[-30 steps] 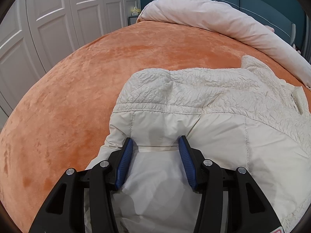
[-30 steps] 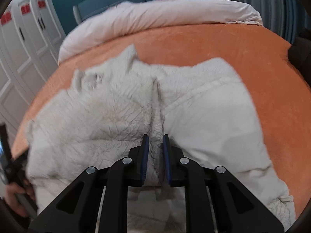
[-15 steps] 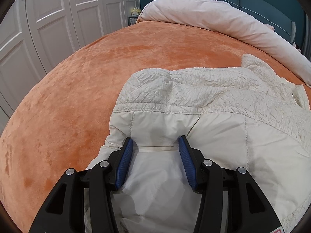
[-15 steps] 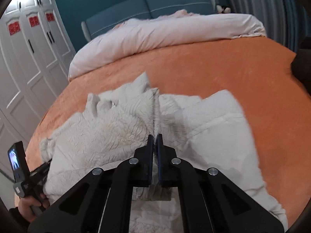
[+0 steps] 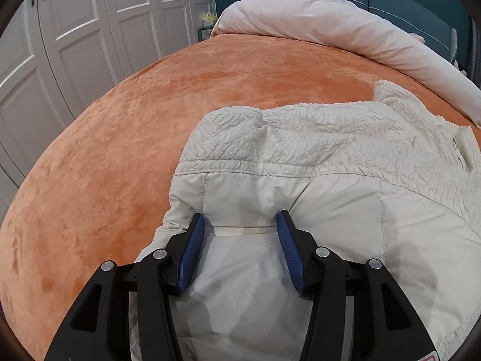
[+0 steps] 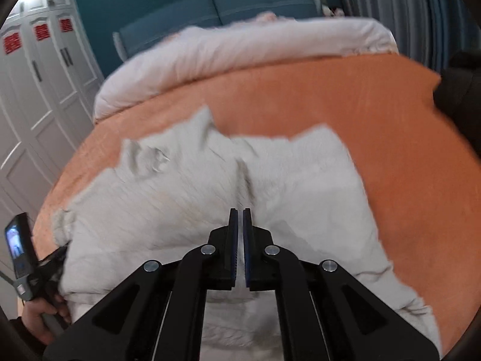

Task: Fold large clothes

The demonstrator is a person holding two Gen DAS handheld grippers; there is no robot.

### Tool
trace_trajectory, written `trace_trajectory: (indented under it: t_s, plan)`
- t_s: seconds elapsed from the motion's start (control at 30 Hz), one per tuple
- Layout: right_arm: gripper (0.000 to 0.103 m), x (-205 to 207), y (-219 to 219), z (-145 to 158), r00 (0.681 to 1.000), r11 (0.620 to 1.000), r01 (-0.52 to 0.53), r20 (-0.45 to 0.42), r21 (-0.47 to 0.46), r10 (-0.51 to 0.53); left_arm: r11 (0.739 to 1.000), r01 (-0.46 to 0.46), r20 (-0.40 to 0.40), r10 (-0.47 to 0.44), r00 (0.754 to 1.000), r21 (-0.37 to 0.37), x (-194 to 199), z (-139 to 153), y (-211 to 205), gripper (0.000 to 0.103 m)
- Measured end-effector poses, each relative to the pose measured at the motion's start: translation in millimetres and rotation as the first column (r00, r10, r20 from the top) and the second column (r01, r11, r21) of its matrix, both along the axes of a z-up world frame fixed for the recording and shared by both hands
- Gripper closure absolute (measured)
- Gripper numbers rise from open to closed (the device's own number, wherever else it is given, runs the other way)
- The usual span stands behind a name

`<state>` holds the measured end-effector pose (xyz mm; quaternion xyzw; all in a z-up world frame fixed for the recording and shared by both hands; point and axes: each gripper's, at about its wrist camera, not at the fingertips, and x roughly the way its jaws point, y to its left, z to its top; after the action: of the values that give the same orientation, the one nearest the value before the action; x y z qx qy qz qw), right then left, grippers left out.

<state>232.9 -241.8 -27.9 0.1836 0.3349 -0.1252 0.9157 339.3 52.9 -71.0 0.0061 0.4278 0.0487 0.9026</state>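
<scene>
A cream padded jacket (image 5: 315, 162) lies spread on the orange bedspread (image 5: 120, 138); it also shows in the right wrist view (image 6: 180, 198), blurred by motion. My left gripper (image 5: 240, 222) is open, its blue pads (image 5: 192, 249) resting on the jacket's smooth lining at the near left edge. My right gripper (image 6: 240, 213) is shut on a raised ridge of the jacket's fabric near its middle. The left gripper's handle (image 6: 21, 258) and the hand holding it appear at the far left of the right wrist view.
A rolled pale pink duvet (image 5: 345, 30) lies across the head of the bed before a teal headboard (image 6: 216, 6). White wardrobe doors (image 5: 75, 36) stand to the left. A dark object (image 6: 460, 90) sits at the bed's right edge.
My right gripper has shut on the jacket's ridge and risen, pulling back so more of the bed shows. My left gripper has stayed still and open.
</scene>
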Motion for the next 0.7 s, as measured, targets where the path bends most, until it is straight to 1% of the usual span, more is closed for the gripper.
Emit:
trace_trajectory:
  t_s: [0.07,0.13,0.17,0.23,0.3,0.4,0.47,0.5,0.53,0.57,0.6,0.67,0.7]
  plan:
    - [0.100,8.5,6.9,2.2,0.999,0.999,-0.042,-0.014,-0.011,0.042,1.000,-0.001,0.000,0.001,1.000,0.008,-0.4,-0.1,-0.5,0.053]
    - [0.100,23.5,14.3,-8.4,0.994,0.996,-0.081,-0.070,-0.023,0.079,1.000,-0.001,0.000,0.001,1.000,0.012,-0.8,-0.3,-0.4,0.053]
    - [0.100,32.4,16.2,-22.0,0.988,0.996,-0.090,-0.124,-0.013,0.088,1.000,-0.001,0.000,0.001,1.000,0.014,-0.6,-0.5,-0.5,0.053]
    - [0.102,36.2,15.4,-47.1,0.979,0.994,-0.109,-0.173,0.020,0.111,1.000,-0.001,0.000,0.001,1.000,0.015,-0.7,-0.4,-0.9,0.052]
    - [0.103,35.3,12.5,-57.1,0.981,0.993,-0.107,-0.155,0.041,0.113,1.000,0.000,0.002,0.000,1.000,0.021,-0.9,-0.7,-1.1,0.052]
    - [0.103,36.6,13.4,-56.4,0.980,0.993,-0.114,-0.164,0.030,0.117,0.999,0.000,0.001,0.000,1.000,0.034,-0.6,-1.8,-2.1,0.052]
    - [0.102,32.1,12.5,-48.8,0.982,0.993,-0.108,-0.150,0.041,0.113,1.000,-0.001,0.003,0.001,1.000,0.020,-0.8,-0.9,-1.3,0.052]
    - [0.098,23.8,10.4,-40.0,0.985,0.993,-0.100,-0.137,0.055,0.107,1.000,-0.007,0.008,0.007,1.000,-0.016,-2.9,2.6,4.0,0.049]
    - [0.095,13.9,8.9,-31.7,0.986,0.992,-0.103,-0.121,0.074,0.111,0.998,-0.013,0.009,0.013,1.000,-0.053,-7.2,7.9,10.6,0.047]
    - [0.095,2.4,8.2,-20.6,0.988,0.989,-0.114,-0.097,0.096,0.124,0.997,-0.015,0.004,0.015,1.000,-0.081,-12.6,13.8,17.1,0.047]
    - [0.093,-17.0,6.9,-6.8,0.988,0.986,-0.131,-0.064,0.104,0.138,0.996,-0.016,0.002,0.016,1.000,-0.091,-24.1,23.5,24.7,0.047]
    - [0.086,-51.4,6.4,14.4,0.986,0.983,-0.159,-0.029,0.089,0.162,0.997,-0.004,0.026,0.006,1.000,-0.079,-50.7,42.7,36.6,0.047]
    - [0.079,-77.0,4.7,27.5,0.984,0.982,-0.175,-0.016,0.073,0.176,0.998,0.012,0.049,-0.009,0.999,-0.066,-75.1,57.5,46.9,0.046]
